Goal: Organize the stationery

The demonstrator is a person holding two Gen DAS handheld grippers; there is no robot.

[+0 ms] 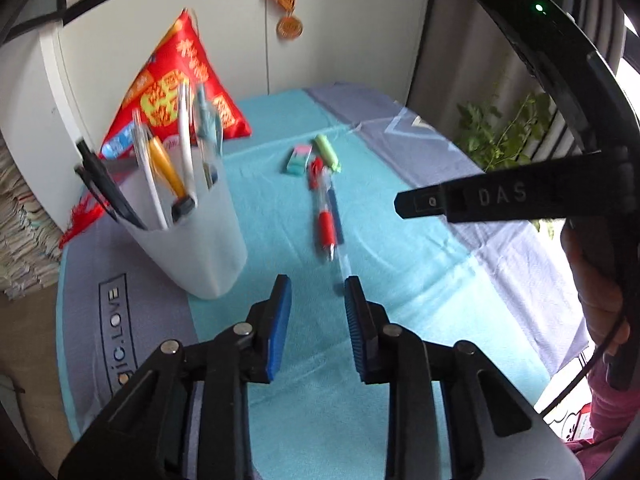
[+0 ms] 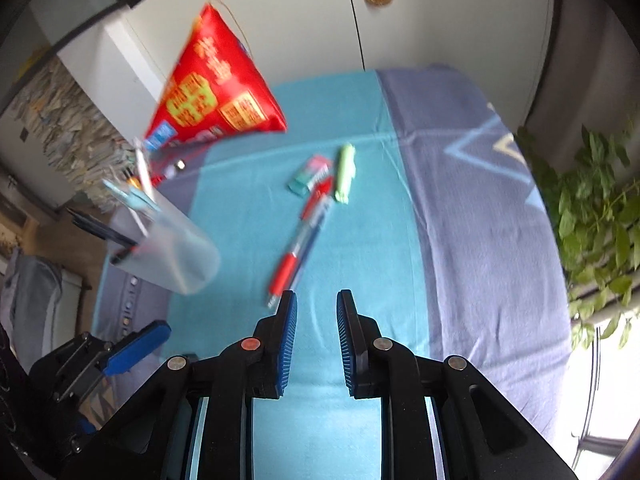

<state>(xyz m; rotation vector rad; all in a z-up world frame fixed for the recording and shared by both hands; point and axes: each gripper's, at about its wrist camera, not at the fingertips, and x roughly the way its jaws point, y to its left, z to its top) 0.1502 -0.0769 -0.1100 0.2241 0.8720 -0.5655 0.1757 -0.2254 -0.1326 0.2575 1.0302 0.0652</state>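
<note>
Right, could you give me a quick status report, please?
Both tongs, left and right, empty, slightly open. Red pen, eraser, green highlighter loose on cloth. Holder left. Nothing blocking.

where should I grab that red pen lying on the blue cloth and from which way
Probably the red pen's red grip sleeve, from above, jaws straddling the barrel. It lies flat with a second pen alongside, so pinching there may catch both.

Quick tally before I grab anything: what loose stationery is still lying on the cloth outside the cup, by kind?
Pens, lying side by side: 2, a red-grip pen and a second pen beside it, blurred
Erasers: 1, the teal eraser
Highlighters: 1, the green highlighter
Total loose: 4
The white cup already holds several pens, too blurred to count.
</note>
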